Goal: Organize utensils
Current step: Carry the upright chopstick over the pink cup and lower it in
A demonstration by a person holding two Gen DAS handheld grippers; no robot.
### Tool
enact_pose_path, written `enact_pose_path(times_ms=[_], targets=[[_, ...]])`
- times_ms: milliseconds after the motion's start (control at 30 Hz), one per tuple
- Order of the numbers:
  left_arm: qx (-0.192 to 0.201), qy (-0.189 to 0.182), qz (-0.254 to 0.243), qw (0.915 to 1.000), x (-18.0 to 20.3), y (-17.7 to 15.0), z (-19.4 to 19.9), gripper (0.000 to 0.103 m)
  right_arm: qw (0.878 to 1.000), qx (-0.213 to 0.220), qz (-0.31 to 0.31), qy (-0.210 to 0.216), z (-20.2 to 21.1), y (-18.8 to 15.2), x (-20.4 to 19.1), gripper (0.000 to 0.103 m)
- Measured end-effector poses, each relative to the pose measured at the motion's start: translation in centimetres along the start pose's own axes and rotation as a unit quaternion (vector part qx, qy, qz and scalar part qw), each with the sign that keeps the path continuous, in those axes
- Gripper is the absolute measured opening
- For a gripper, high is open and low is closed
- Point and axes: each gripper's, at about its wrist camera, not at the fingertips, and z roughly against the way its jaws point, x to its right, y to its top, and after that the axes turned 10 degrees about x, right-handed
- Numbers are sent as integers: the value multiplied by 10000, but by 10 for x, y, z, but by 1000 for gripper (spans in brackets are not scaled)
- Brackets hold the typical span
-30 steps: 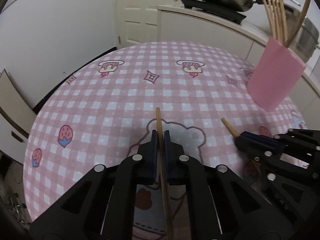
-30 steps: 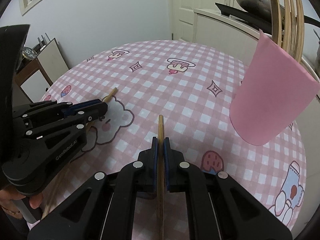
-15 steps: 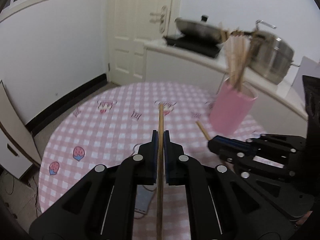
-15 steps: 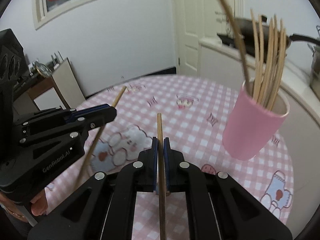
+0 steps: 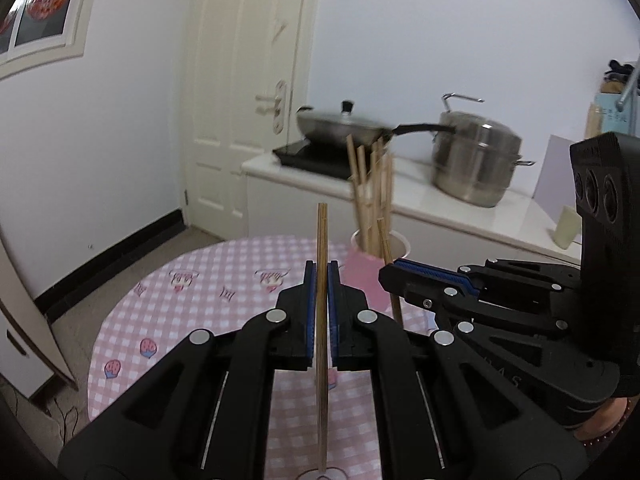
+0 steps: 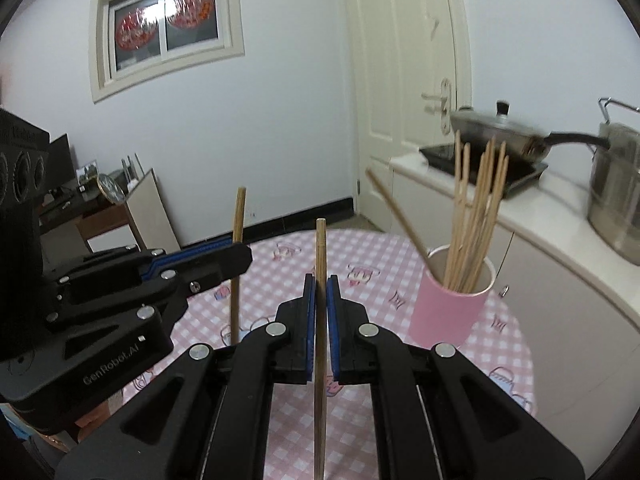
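My left gripper (image 5: 321,276) is shut on a wooden chopstick (image 5: 322,240) that stands upright above the pink checked table (image 5: 168,304). My right gripper (image 6: 320,286) is shut on another chopstick (image 6: 320,248), also upright. Each gripper shows in the other's view: the right one (image 5: 390,274) with its chopstick (image 5: 386,240), the left one (image 6: 244,254) with its chopstick (image 6: 239,216). A pink cup (image 6: 450,308) holding several chopsticks (image 6: 476,208) stands on the table ahead and to the right; it also shows in the left wrist view (image 5: 370,276).
A white counter (image 5: 440,204) behind the table carries a hob with a lidded pan (image 5: 340,126) and a steel pot (image 5: 476,164). A white door (image 5: 240,92) is behind. A desk with a clock (image 6: 110,188) stands at the left wall.
Both grippers have risen from the table with their chopsticks and tilted up, so the chopsticks now stand upright. The cup now appears lower and farther away.
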Motion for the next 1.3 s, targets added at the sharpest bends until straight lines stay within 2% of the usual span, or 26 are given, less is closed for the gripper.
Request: enact_pose_path(times_ms=[167,667,1067,1300], targets=[[254,-166,29,9995,13,9,5,5,9997,224,18,-52,15,6,3,4],[583,-533,-72,9969,48,32,-7,5,9967,694,96,-404,51,25,31,4],[979,-564,-205,9934,70,63,-19,5,9903,1108,271,-797,58,56,54,4],[1374,-418,-418,9888,83,87,-36,5,9843,1411,388,-991,47,82,60,4]])
